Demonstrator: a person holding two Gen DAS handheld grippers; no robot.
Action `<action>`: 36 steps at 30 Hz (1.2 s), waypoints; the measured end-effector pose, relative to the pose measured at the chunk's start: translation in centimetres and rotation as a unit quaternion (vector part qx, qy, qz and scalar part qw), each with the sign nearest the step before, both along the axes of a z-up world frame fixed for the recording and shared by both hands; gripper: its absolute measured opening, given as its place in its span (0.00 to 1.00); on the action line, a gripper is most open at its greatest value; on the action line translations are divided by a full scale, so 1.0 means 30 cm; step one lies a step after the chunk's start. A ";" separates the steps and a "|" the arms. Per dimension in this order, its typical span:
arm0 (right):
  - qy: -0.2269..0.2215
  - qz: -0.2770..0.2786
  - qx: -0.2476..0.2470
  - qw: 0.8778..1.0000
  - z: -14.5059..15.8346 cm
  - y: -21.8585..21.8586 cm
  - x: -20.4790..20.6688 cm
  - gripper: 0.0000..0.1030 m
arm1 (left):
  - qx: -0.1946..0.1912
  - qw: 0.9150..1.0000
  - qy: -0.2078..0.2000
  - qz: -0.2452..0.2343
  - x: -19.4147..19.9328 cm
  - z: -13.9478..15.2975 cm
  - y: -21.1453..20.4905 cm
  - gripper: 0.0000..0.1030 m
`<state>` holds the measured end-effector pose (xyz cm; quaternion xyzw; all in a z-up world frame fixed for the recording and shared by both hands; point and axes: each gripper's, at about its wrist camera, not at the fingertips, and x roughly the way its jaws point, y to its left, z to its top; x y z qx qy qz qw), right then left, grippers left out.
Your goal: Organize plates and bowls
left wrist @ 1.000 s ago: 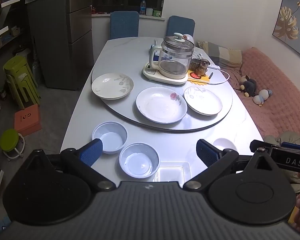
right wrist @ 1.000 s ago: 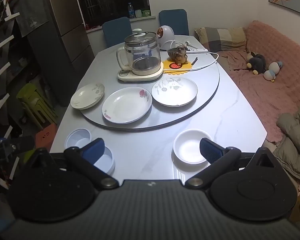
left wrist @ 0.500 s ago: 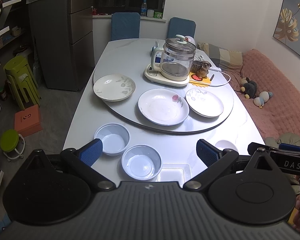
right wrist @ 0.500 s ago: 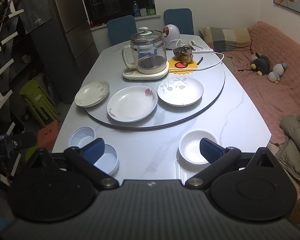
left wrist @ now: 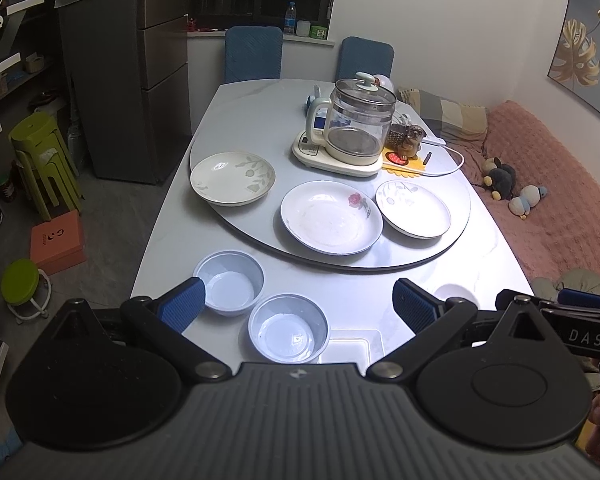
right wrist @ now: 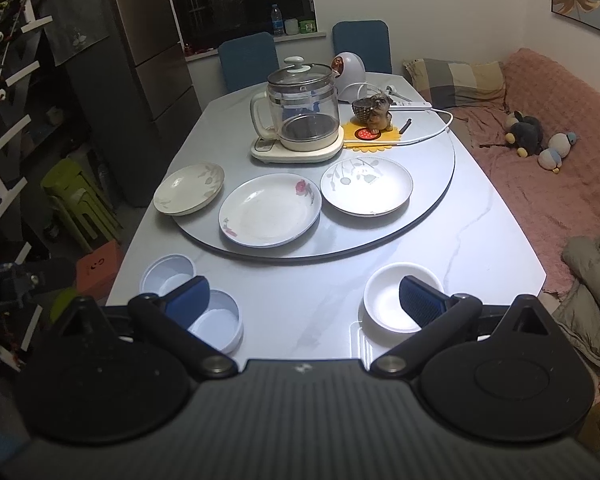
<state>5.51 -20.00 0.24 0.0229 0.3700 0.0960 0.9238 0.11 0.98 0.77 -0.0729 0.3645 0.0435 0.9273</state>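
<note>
Dining table, three plates and three bowls, unsorted; both grippers empty, jaws spread wide.
Left gripper [left wrist: 296,306] hovers over two pale blue bowls [left wrist: 287,333] at the near edge; right gripper [right wrist: 306,294] above the white bowl [right wrist: 392,298]. Rose plate [right wrist: 270,210], leaf plates on the turntable [right wrist: 432,184]. Advice: descend square to a rim, pinch one wall, then nest bowls.

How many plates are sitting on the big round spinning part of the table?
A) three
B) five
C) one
A: three plates lie on the turntable: the leaf plate, the rose plate and the plate beside it.
</note>
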 end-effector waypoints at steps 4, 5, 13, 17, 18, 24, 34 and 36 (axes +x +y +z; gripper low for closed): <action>0.006 -0.002 0.003 1.000 -0.006 0.002 0.007 1.00 | -0.001 1.000 0.000 0.005 0.005 -0.005 0.012 0.98; 0.007 -0.003 0.003 1.000 -0.007 0.003 0.008 1.00 | -0.002 1.000 0.000 0.005 0.007 -0.009 0.012 0.98; 0.004 0.004 0.002 1.000 -0.005 0.016 0.016 1.00 | -0.002 1.000 0.001 0.006 0.010 -0.017 0.018 0.98; 0.005 0.003 0.004 1.000 -0.005 0.016 0.018 1.00 | 0.004 1.000 0.002 -0.001 0.013 -0.022 0.010 0.98; 0.006 0.004 0.006 1.000 -0.008 0.014 0.019 1.00 | 0.006 1.000 0.002 -0.002 0.015 -0.023 0.008 0.98; 0.003 0.007 0.014 1.000 -0.006 0.012 0.026 1.00 | 0.008 1.000 0.004 -0.003 0.023 -0.036 -0.001 0.98; -0.007 0.018 0.019 1.000 -0.006 0.012 0.032 1.00 | -0.003 1.000 0.016 0.006 0.043 -0.047 0.004 0.98; -0.006 0.018 0.019 1.000 -0.008 0.004 0.037 1.00 | -0.002 1.000 0.016 0.007 0.046 -0.045 0.001 0.98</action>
